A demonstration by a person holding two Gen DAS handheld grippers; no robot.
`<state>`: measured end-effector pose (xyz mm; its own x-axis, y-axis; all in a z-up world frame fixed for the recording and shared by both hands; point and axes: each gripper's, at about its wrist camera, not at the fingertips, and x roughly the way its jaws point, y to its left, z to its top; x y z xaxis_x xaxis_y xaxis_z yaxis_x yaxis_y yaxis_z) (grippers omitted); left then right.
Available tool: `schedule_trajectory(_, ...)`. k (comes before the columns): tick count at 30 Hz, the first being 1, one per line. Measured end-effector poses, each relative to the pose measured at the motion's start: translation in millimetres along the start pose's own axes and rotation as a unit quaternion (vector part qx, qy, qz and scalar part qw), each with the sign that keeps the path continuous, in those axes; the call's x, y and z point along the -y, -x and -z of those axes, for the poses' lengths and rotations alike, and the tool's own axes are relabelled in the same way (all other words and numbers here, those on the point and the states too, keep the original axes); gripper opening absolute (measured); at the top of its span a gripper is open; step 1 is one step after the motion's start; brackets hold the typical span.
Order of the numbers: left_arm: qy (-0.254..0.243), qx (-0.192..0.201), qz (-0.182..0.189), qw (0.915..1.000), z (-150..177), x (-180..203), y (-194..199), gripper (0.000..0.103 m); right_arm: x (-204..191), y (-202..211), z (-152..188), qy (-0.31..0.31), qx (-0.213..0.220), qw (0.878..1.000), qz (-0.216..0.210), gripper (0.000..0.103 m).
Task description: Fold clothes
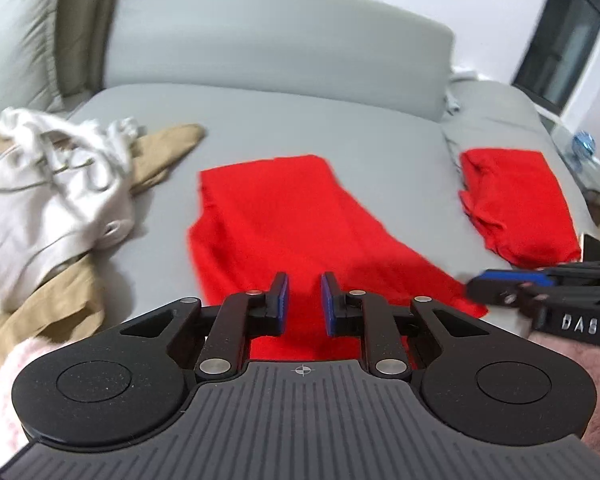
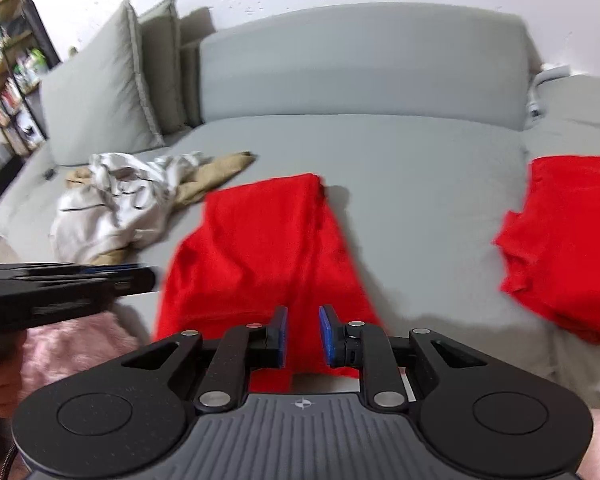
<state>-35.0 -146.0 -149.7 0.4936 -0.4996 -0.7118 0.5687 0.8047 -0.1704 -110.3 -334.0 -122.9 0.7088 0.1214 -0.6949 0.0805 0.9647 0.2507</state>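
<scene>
A red garment lies folded into a long strip on the grey sofa seat, running toward me. My left gripper hovers over its near end, open, with nothing between the blue pads. My right gripper hangs over the same near end, also open and empty. Each gripper shows side-on in the other's view: the right gripper by the strip's right corner, the left gripper by its left edge. A second red garment lies folded at the right.
A crumpled white garment lies on a tan garment at the left. Grey pillows lean at the back left beside a shelf. Pink fluffy fabric lies at the near edge.
</scene>
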Motion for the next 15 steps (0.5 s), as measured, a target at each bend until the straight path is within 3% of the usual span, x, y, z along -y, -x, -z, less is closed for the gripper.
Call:
schedule_trajectory(3, -0.052, -0.068, 0.008, 0.9963, 12, 16, -35, 0.007, -14, -21, 10, 0.026, -0.015, 0.999, -0.014, 0.019)
schedule_trajectory(4, -0.069, -0.096, 0.002, 0.993, 18, 19, -47, 0.006, -17, -34, 16, 0.041, -0.043, 0.998, 0.003, 0.019)
schedule_trajectory(6, -0.093, -0.114, -0.012, 0.989, 26, 25, -54, 0.006, -22, -58, 30, 0.07, -0.106, 0.991, 0.042, 0.01)
schedule_trajectory(11, -0.061, -0.102, 0.001, 0.9929, 23, 15, -39, 0.011, -21, -47, 31, 0.068, -0.102, 0.992, 0.042, 0.01)
schedule_trajectory(15, -0.029, -0.061, 0.003, 0.9977, 18, 4, -18, 0.011, -19, -24, 18, 0.068, -0.059, 0.995, 0.041, 0.011)
